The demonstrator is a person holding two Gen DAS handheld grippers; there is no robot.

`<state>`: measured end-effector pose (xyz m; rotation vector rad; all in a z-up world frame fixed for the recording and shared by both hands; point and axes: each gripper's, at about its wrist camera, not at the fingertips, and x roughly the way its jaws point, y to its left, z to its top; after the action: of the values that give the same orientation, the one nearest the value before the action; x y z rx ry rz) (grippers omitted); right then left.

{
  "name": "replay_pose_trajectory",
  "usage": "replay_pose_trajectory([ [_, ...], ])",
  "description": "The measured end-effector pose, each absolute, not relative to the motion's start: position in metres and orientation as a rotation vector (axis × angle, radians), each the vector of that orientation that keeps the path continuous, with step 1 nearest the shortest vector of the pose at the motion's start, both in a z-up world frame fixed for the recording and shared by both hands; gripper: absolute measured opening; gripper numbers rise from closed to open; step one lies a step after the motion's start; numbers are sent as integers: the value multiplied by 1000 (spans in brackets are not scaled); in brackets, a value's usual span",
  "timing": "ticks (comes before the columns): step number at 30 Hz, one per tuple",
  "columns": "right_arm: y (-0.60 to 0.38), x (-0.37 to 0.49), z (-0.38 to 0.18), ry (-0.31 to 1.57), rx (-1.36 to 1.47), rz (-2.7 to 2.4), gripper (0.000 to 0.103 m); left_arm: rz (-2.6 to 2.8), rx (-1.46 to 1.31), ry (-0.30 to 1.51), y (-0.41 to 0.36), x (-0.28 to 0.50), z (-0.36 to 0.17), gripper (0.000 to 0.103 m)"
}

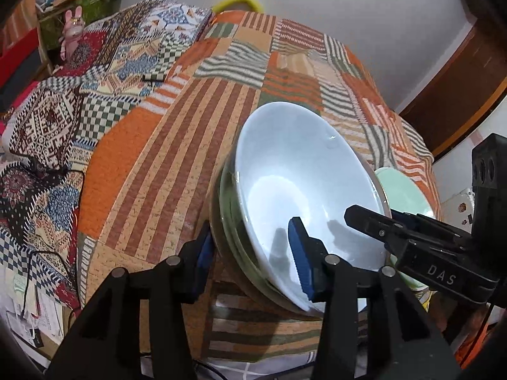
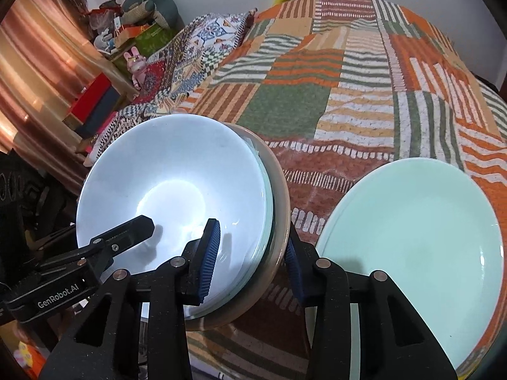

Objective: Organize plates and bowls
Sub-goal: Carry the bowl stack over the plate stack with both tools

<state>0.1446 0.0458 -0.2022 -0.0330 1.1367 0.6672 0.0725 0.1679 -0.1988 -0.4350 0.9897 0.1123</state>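
Both grippers, left [image 1: 253,262] and right [image 2: 253,259], have jaws clamped on the stacked bowls' [image 2: 171,183] rim; green plate [image 2: 412,237] lies beside on the bed [image 2: 317,79].

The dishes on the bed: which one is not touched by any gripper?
The mint-green plate, lying alone on the striped blanket. Both grippers straddle the rim of the white bowl stack.

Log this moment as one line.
left tool: straddling bowl stack rim | right tool: straddling opposite rim | green plate: beside stack, on quilt
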Motion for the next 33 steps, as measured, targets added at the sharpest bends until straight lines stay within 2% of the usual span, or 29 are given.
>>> replay_pose_trajectory([
  [19, -12, 134, -146, 989, 44, 626, 36, 23, -347, 876, 112, 76, -131, 46],
  [33, -68, 127, -128, 930, 107, 545, 36, -76, -286, 871, 61, 91, -116, 46],
])
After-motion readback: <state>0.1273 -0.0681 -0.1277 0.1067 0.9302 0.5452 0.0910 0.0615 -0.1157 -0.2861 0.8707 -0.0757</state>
